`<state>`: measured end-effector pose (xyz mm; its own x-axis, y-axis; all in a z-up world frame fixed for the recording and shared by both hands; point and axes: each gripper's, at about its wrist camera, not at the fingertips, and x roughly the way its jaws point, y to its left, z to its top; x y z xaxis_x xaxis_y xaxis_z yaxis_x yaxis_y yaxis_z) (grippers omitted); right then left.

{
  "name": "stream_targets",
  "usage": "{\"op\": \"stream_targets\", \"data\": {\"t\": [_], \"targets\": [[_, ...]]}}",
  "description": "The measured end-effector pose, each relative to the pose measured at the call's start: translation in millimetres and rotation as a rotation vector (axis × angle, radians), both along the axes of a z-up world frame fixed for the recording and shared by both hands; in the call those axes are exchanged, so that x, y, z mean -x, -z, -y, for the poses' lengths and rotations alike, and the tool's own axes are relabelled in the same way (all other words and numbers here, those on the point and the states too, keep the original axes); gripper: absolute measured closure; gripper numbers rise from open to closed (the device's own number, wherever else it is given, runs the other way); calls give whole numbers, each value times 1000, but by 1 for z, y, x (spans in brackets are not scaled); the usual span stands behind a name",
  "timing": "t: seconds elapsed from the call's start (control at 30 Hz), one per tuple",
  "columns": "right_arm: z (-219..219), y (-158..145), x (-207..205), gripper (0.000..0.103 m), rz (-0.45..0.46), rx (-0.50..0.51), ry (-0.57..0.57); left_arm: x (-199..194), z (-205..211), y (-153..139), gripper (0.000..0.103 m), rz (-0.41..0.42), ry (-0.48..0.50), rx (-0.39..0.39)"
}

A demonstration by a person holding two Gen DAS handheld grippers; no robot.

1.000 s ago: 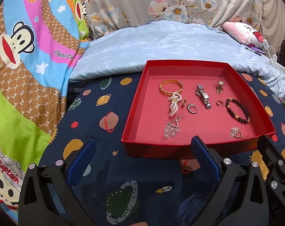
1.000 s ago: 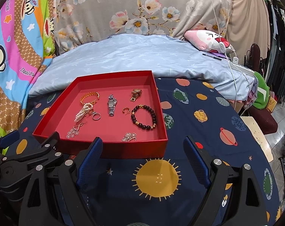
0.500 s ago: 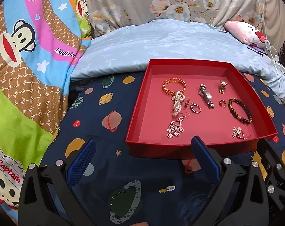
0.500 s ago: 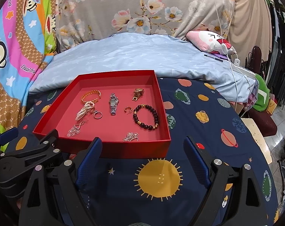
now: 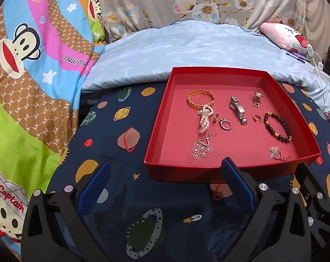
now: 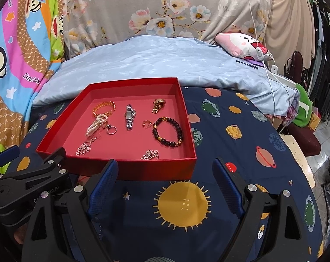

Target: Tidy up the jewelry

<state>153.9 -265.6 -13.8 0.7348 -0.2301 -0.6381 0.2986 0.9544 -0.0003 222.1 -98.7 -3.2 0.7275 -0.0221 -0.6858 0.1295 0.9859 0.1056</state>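
Note:
A red tray (image 5: pixel 208 172) (image 6: pixel 130 170) lies on the planet-print cloth and holds jewelry: a gold bangle (image 5: pixel 201 98), a pearl strand (image 5: pixel 204 121), a silver watch (image 5: pixel 238 112) (image 6: pixel 129 116), a dark bead bracelet (image 5: pixel 277 130) (image 6: pixel 167 132), two flower earrings (image 5: pixel 201 148) (image 6: pixel 149 154), several rings and a gold clasp (image 6: pixel 158 104). My left gripper (image 5: pixel 165 181) is open and empty, just in front of the tray's near wall. My right gripper (image 6: pixel 165 176) is open and empty, in front of the tray's near right corner.
A pale blue quilt (image 6: pixel 156 61) is heaped behind the tray, with a pink plush (image 6: pixel 241 43) and white cables (image 6: pixel 271 65) at the right. Cartoon bedding (image 5: pixel 23 65) rises at the left. A stool and clutter (image 6: pixel 304 144) stand beyond the right edge.
Both grippers have pulled back and risen slightly, so the tray sits a little farther and lower in both views. The jewelry has not moved.

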Motion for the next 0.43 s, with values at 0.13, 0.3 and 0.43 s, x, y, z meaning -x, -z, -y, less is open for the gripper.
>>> {"op": "stream_targets", "data": {"t": [0.13, 0.3, 0.43], "targets": [[1, 0, 0, 17, 1, -1, 4, 0, 0, 0, 5, 1, -5, 9], [0, 0, 0, 17, -1, 0, 3, 0, -2, 1, 5, -7, -26, 19], [0, 0, 0, 17, 1, 3, 6, 1, 0, 1, 5, 2, -21, 8]]}}
